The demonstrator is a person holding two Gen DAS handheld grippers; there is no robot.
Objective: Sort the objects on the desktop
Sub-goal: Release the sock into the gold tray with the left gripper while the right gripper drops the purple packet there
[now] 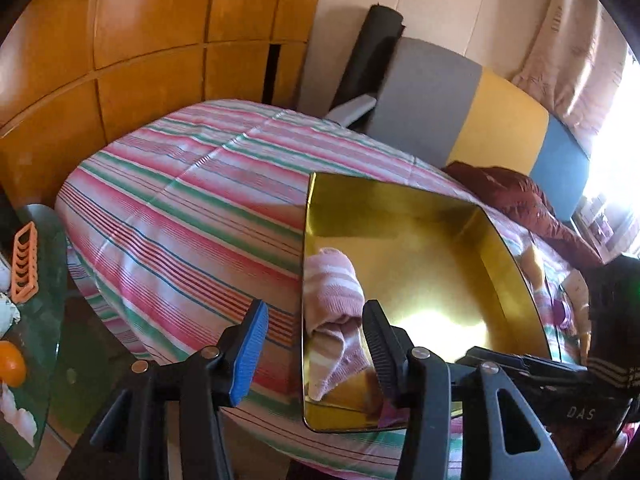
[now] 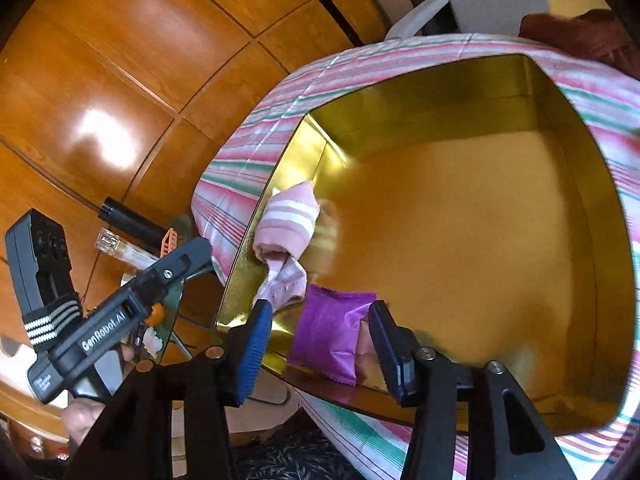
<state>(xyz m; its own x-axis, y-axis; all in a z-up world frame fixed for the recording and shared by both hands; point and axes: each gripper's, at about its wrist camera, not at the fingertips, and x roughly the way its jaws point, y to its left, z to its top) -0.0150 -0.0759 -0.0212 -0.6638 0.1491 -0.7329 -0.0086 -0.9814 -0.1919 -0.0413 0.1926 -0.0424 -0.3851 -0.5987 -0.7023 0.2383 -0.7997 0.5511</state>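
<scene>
A shiny gold tin tray [image 1: 400,188] lies on a table under a pink, green and white striped cloth [image 1: 180,208]. A pink striped sock [image 1: 332,312] rests against the tray's left wall. My left gripper [image 1: 316,354] hovers just in front of it, open, with its pads clear of the sock. In the right wrist view the same sock [image 2: 288,220] lies beside a purple packet [image 2: 332,336] on the floor of the tray [image 2: 440,92]. My right gripper [image 2: 320,350] straddles the packet, open, with a gap at the blue pad.
A glass side table [image 1: 48,360] at the left holds an orange [image 1: 12,364] and an orange plastic piece [image 1: 26,264]. Wooden cabinet doors [image 1: 160,40] stand behind. A dark red garment [image 1: 520,196] lies on a grey, yellow and blue seat at the right.
</scene>
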